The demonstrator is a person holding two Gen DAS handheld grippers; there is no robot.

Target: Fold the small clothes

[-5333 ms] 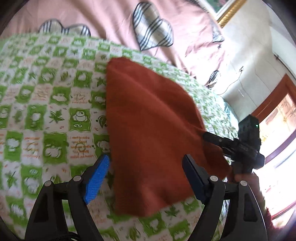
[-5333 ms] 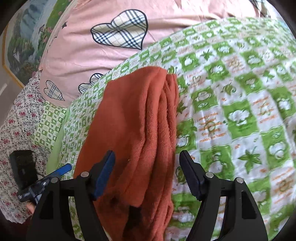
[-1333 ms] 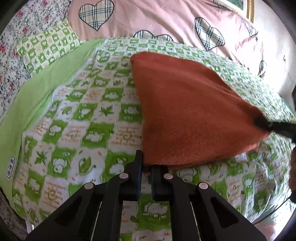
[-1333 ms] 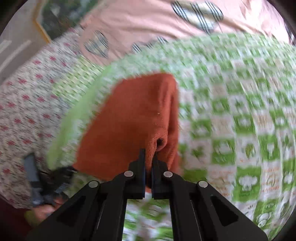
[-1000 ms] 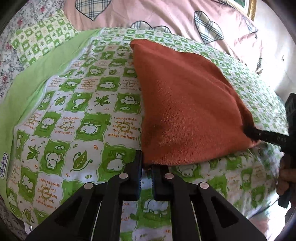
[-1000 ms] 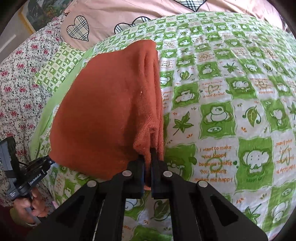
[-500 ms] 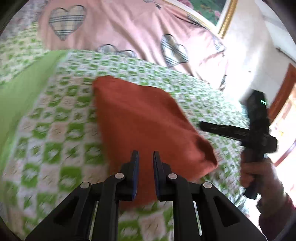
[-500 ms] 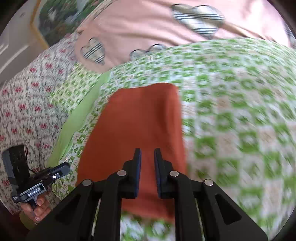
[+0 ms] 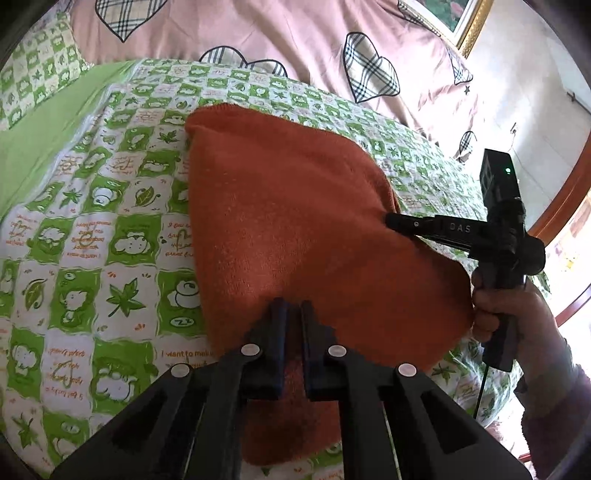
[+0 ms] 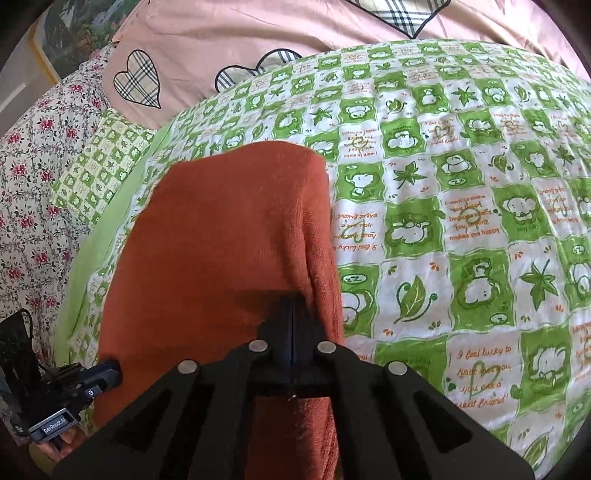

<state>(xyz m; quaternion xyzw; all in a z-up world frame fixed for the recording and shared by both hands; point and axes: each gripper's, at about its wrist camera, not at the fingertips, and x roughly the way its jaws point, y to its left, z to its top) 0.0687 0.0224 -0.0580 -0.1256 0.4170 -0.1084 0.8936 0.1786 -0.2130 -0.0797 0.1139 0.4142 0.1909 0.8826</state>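
Cloth fills the middle of both my views: a rust-orange garment (image 9: 295, 221) lies folded on the green-and-white checked bedspread (image 9: 92, 236), with a pink heart-print quilt (image 9: 258, 33) beyond it. My left gripper (image 9: 291, 314) hangs over the garment's near edge; its jaws have just been closing and now stand nearly together, a thin slit between them and nothing pinched. My right gripper (image 10: 291, 306) is pressed fully together above the garment's right fold, empty as well, having just closed too.
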